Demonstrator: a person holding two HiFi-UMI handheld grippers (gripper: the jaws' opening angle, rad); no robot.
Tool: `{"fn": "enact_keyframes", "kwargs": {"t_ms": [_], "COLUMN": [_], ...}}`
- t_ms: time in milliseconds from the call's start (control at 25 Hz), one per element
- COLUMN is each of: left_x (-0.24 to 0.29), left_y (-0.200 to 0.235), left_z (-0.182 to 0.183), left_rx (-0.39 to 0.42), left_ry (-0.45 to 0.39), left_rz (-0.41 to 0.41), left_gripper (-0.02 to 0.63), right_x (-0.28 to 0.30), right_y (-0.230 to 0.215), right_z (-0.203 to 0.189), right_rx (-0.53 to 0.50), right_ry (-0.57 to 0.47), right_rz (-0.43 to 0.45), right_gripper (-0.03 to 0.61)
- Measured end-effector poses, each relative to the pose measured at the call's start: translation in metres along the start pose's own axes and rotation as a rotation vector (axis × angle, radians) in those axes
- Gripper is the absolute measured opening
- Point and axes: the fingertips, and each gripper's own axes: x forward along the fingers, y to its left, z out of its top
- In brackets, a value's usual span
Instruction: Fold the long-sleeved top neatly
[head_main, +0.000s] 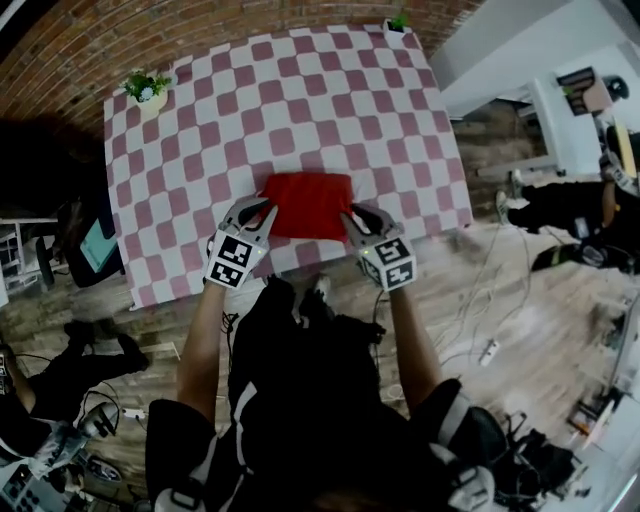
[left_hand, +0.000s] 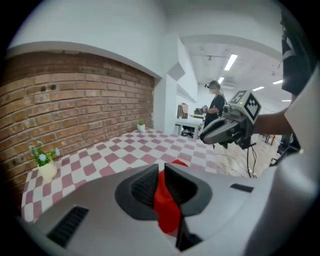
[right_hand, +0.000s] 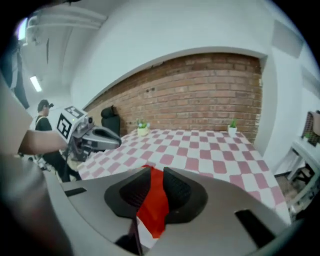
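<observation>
The red long-sleeved top is a folded rectangle near the front edge of the checkered table. My left gripper is shut on its near left corner, and red cloth is pinched between the dark pads. My right gripper is shut on the near right corner, with red cloth squeezed between its pads. Both grippers hold the near edge raised off the table. Each gripper shows in the other's view: the right gripper and the left gripper.
A small potted plant stands at the table's far left corner and another at the far right. A brick wall runs behind the table. People sit or stand at both sides of the room. Cables lie on the wooden floor.
</observation>
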Motion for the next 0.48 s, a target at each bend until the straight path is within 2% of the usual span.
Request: {"fn": "enact_keyframes", "kwargs": {"t_ms": [240, 360, 480], "left_x": [-0.067, -0.106, -0.139], "left_y": [0.002, -0.002, -0.012], "left_z": [0.078, 0.122, 0.143], "left_rx": [-0.064, -0.111, -0.161], "left_ry": [-0.250, -0.398, -0.472], "left_rz": [0.176, 0.261, 0.301], "left_gripper": [0.009, 0.008, 0.008], "right_x": [-0.056, -0.087, -0.118], "right_y": [0.000, 0.007, 0.021], "right_z": [0.066, 0.101, 0.124], "right_rx": [0.094, 0.087, 0.054], "right_ry": [-0.219, -0.314, -0.399], "right_rz": [-0.163, -0.204, -0.235], "right_gripper": [0.025, 0.015, 0.009]}}
